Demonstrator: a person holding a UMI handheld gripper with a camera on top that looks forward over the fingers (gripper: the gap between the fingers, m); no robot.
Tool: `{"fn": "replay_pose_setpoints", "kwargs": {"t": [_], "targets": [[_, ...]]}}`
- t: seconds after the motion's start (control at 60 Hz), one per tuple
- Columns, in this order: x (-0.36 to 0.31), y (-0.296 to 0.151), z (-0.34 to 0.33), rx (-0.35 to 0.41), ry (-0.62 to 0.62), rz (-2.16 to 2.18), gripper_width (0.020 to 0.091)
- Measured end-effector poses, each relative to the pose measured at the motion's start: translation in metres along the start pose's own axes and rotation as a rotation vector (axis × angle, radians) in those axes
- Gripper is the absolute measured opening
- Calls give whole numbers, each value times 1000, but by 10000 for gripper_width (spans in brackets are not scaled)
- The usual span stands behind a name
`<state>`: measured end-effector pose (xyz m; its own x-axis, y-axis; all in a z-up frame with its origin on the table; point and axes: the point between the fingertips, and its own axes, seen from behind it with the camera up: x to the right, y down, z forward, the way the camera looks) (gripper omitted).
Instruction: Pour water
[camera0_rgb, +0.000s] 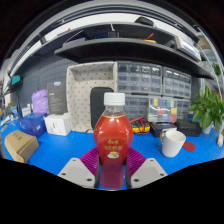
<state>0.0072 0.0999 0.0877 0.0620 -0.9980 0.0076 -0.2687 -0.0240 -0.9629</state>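
Observation:
A plastic bottle (113, 130) with a white cap, a red label and red-orange liquid stands upright between my fingers. My gripper (112, 165) is shut on the bottle, both pink pads (92, 160) pressing its lower body from left and right. A white paper cup (172, 142) stands on the blue table (65, 150) beyond the right finger, to the right of the bottle. The bottle's base is hidden between the fingers.
A white box (58, 124), a blue object (33, 124) and a tan object (20, 146) sit to the left. A green plant (209, 108) stands at the far right. Drawer cabinets (150, 80) and shelves line the back. Small colourful items (141, 127) lie behind the bottle.

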Motion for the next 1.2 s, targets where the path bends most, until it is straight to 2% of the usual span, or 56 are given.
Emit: {"fn": "replay_pose_setpoints", "kwargs": {"t": [0.05, 0.083, 0.1, 0.2, 0.3, 0.583, 0.783, 1.033, 1.2], "targets": [[-1, -1, -1, 19, -6, -3, 321], [-1, -1, -2, 29, -10, -17, 329], [-1, 1, -1, 38, -15, -19, 285], [0, -1, -2, 56, -19, -3, 284], [1, -1, 1, 39, -26, 26, 282], [11, -26, 30, -88, -106, 522, 284], [46, -71, 55, -55, -162, 1108, 284], [95, -94, 73, -20, -194, 1662, 285], [104, -92, 75, -72, -210, 1907, 284]]}}
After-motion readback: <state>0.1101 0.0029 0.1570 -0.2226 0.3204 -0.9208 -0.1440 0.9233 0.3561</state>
